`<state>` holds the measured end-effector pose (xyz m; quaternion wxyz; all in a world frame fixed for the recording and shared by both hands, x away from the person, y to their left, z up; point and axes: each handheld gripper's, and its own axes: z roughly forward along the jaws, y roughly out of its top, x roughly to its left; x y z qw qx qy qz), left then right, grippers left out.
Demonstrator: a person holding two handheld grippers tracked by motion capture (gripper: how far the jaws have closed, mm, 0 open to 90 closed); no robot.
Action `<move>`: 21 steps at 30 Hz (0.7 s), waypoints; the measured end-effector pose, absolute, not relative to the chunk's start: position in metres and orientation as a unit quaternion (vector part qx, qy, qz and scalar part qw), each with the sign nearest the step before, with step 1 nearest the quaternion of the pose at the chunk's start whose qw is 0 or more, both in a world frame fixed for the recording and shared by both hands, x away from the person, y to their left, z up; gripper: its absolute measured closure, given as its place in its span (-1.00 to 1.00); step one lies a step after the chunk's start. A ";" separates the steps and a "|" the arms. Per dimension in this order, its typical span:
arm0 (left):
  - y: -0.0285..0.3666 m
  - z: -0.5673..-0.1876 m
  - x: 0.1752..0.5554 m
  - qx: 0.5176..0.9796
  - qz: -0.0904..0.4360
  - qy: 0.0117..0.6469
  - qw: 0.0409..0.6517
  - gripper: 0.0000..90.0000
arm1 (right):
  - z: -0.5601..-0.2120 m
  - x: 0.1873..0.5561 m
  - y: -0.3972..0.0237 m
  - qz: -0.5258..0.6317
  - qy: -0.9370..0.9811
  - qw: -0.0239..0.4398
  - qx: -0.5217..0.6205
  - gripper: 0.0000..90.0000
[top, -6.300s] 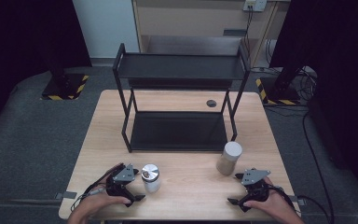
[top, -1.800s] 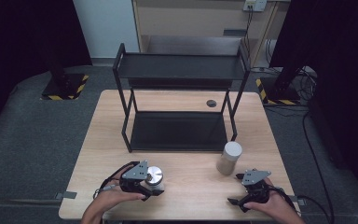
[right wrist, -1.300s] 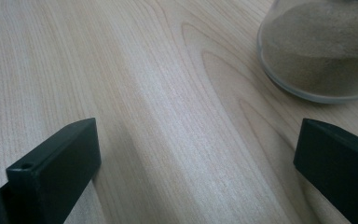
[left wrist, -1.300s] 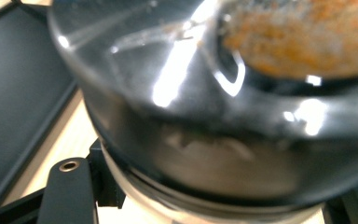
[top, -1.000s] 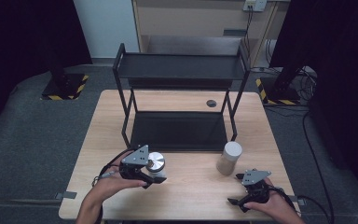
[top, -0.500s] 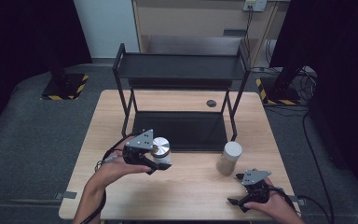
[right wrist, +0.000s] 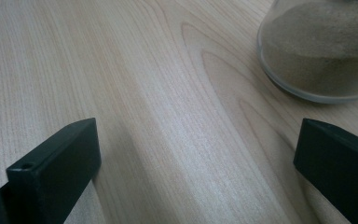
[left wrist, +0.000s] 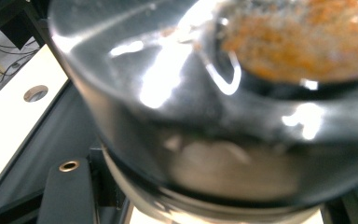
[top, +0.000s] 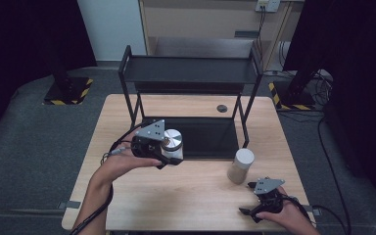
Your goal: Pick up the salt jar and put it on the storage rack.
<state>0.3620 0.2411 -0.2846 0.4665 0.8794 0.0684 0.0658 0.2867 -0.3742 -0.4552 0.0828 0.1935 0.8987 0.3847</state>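
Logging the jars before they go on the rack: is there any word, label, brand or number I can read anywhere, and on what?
No readable text anywhere.
Silver-lidded jar, held in the left gripper: no label or print; its glass is blurred in the left gripper view.
White-lidded jar on the table: no label.
Black rack: unmarked.
Yellow-black striped floor strips: a hazard pattern, no words.

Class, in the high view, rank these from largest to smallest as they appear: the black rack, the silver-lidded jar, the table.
1. table
2. black rack
3. silver-lidded jar, raised in the left gripper so nearer the camera, yet plainly smallest.
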 end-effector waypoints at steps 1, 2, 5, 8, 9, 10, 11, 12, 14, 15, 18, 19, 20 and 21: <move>0.241 -0.282 0.363 0.880 0.066 0.069 0.466 -0.34 | -0.455 0.287 -0.374 0.385 0.899 0.083 0.194 -0.97; 0.242 -0.281 0.364 0.880 0.065 0.070 0.466 -0.34 | -0.455 0.287 -0.374 0.385 0.899 0.083 0.194 -0.97; 0.242 -0.273 0.369 0.882 0.063 0.072 0.461 -0.34 | -0.455 0.287 -0.374 0.385 0.899 0.083 0.194 -0.97; 0.240 -0.264 0.374 0.884 0.065 0.071 0.457 -0.34 | -0.455 0.287 -0.374 0.385 0.898 0.083 0.195 -0.97; 0.239 -0.261 0.375 0.884 0.065 0.071 0.457 -0.34 | -0.455 0.287 -0.374 0.385 0.898 0.083 0.195 -0.97; 0.239 -0.257 0.377 0.884 0.066 0.072 0.458 -0.34 | -0.455 0.286 -0.374 0.385 0.898 0.083 0.195 -0.97; 0.238 -0.254 0.379 0.883 0.066 0.071 0.459 -0.34 | -0.455 0.286 -0.374 0.385 0.898 0.083 0.195 -0.97; 0.238 -0.251 0.381 0.883 0.067 0.071 0.459 -0.34 | -0.455 0.286 -0.374 0.385 0.898 0.083 0.195 -0.96; 0.237 -0.245 0.385 0.882 0.068 0.073 0.460 -0.34 | -0.455 0.286 -0.374 0.385 0.898 0.083 0.196 -0.96; 0.235 -0.239 0.388 0.883 0.070 0.071 0.458 -0.34 | -0.455 0.286 -0.374 0.385 0.898 0.083 0.196 -0.96; 0.232 -0.226 0.394 0.886 0.075 0.069 0.453 -0.34 | -0.455 0.286 -0.374 0.385 0.898 0.083 0.196 -0.96; 0.232 -0.222 0.396 0.885 0.076 0.068 0.453 -0.34 | -0.455 0.286 -0.374 0.385 0.898 0.083 0.196 -0.96; 0.232 -0.218 0.398 0.885 0.078 0.068 0.454 -0.34 | -0.455 0.286 -0.374 0.385 0.898 0.083 0.196 -0.96; 0.232 -0.215 0.400 0.884 0.079 0.068 0.455 -0.34 | -0.455 0.286 -0.374 0.385 0.898 0.083 0.196 -0.96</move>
